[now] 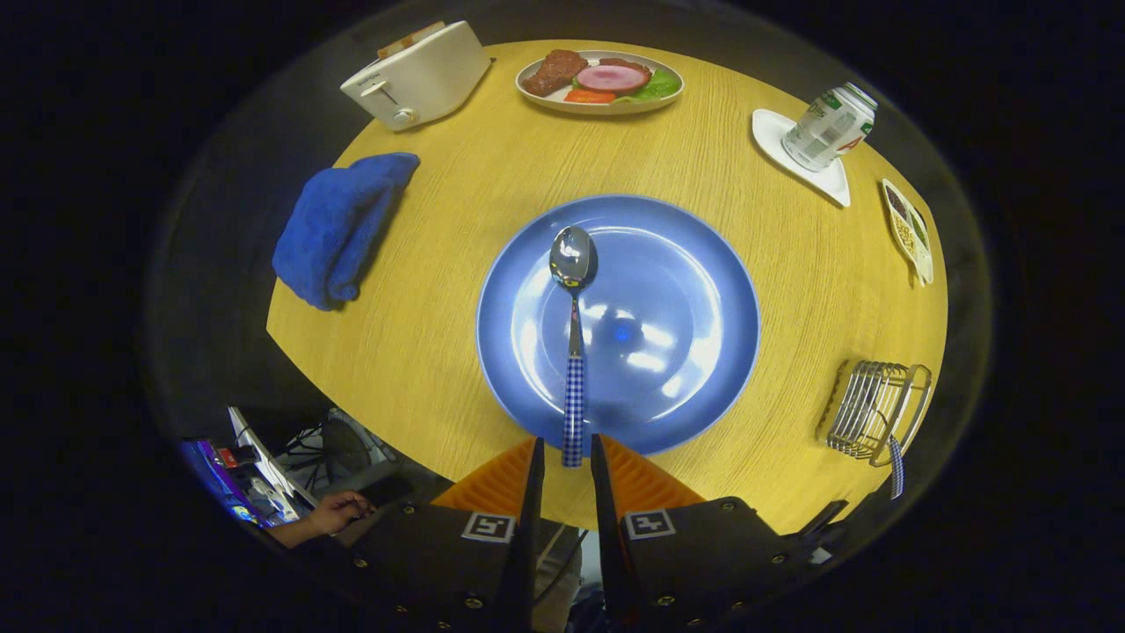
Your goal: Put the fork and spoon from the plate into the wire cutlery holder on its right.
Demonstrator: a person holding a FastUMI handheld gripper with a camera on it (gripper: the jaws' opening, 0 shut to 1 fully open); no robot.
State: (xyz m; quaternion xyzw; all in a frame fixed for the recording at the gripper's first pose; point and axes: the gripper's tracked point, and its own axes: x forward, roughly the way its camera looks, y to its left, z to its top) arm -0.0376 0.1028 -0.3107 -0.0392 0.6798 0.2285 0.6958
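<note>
Overhead light, bright and even on the desk [439, 352]. Strong glare patches on the blue plate [685, 264] and a hot spot in the spoon [572, 264] bowl. Soft short shadows beside the blue towel [338, 229] and can [829, 126]. Heavy fisheye bending at the rim; surroundings fall off dark.

Spoon [572, 352], steel bowl and blue-checked handle, is lying on the blue plate [703, 264], bowl pointing away, handle end overhanging the plate's near rim. Wire cutlery holder [870, 411] is sitting right of the plate, a checked handle [896, 466] sticking out of it.
</note>
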